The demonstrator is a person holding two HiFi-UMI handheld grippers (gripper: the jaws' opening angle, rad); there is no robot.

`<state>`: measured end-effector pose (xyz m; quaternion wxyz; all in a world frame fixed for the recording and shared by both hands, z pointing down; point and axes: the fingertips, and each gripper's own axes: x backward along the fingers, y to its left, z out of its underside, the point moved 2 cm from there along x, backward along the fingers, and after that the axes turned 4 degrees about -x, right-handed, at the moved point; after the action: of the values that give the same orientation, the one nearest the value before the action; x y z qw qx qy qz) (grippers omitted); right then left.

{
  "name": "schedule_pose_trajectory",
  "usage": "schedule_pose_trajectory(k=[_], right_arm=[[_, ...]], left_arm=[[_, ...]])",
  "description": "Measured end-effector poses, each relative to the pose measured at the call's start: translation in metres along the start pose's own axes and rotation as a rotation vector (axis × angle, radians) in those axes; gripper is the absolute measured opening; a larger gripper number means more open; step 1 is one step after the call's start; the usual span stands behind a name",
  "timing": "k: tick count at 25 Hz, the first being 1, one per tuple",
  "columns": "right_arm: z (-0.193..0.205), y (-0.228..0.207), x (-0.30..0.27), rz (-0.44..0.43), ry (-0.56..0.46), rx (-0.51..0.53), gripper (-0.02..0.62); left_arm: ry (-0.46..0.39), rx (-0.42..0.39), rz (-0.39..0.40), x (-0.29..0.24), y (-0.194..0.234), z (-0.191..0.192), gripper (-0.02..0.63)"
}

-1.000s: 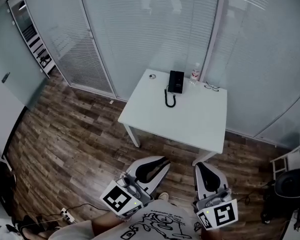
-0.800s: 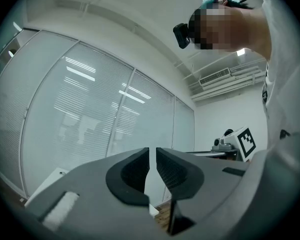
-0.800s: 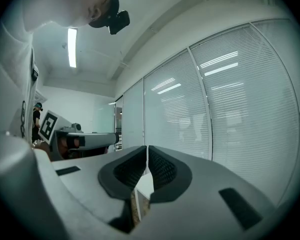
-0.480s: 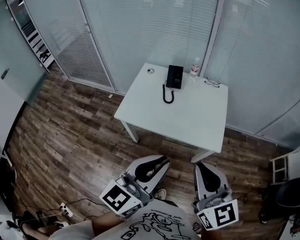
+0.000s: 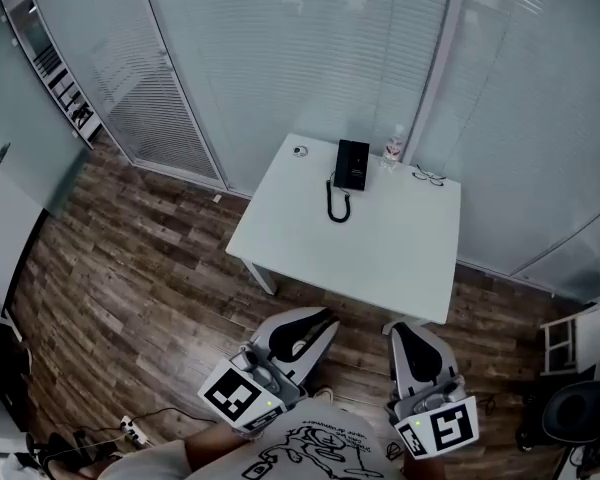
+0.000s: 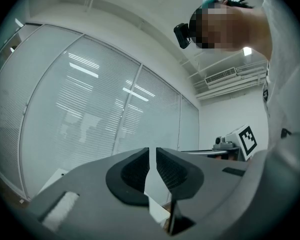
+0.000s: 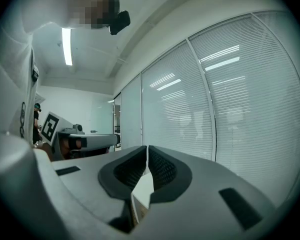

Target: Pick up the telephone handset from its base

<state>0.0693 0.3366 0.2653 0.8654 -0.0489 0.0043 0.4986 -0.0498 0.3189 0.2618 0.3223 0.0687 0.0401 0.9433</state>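
The black telephone (image 5: 351, 163) lies on the far side of the white table (image 5: 380, 243), its handset resting on the base and its coiled cord (image 5: 337, 206) looping toward me. Both grippers are held low against my body, well short of the table. My left gripper (image 5: 323, 319) (image 6: 152, 151) has its jaws drawn together to a thin slit, with nothing between them. My right gripper (image 5: 398, 330) (image 7: 147, 149) is shut and empty too. Each gripper view looks level at blind-covered glass walls, and neither shows the telephone.
A small bottle (image 5: 392, 148), a pair of glasses (image 5: 427, 176) and a small round object (image 5: 299, 151) lie near the phone. Glass partitions close in the table's back and right. A chair (image 5: 580, 413) stands at lower right, and a power strip (image 5: 132, 428) lies on the wood floor at lower left.
The table and floor have shifted in the head view as I step toward the table. Both grippers keep the same pose and the same jaw setting.
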Motion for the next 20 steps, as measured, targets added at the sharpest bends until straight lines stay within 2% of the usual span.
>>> schedule_pose_trajectory(k=[12,20], right_arm=[[-0.017,0.007,-0.128,-0.005,-0.007,0.022,0.011],[-0.009,0.016,-0.174,0.013,0.013,0.002,0.011]], left_arm=[[-0.01,-0.006,0.007,-0.01,0.128,-0.021,0.041],[0.004,0.01,0.022,-0.01,0.178,-0.02,0.037]])
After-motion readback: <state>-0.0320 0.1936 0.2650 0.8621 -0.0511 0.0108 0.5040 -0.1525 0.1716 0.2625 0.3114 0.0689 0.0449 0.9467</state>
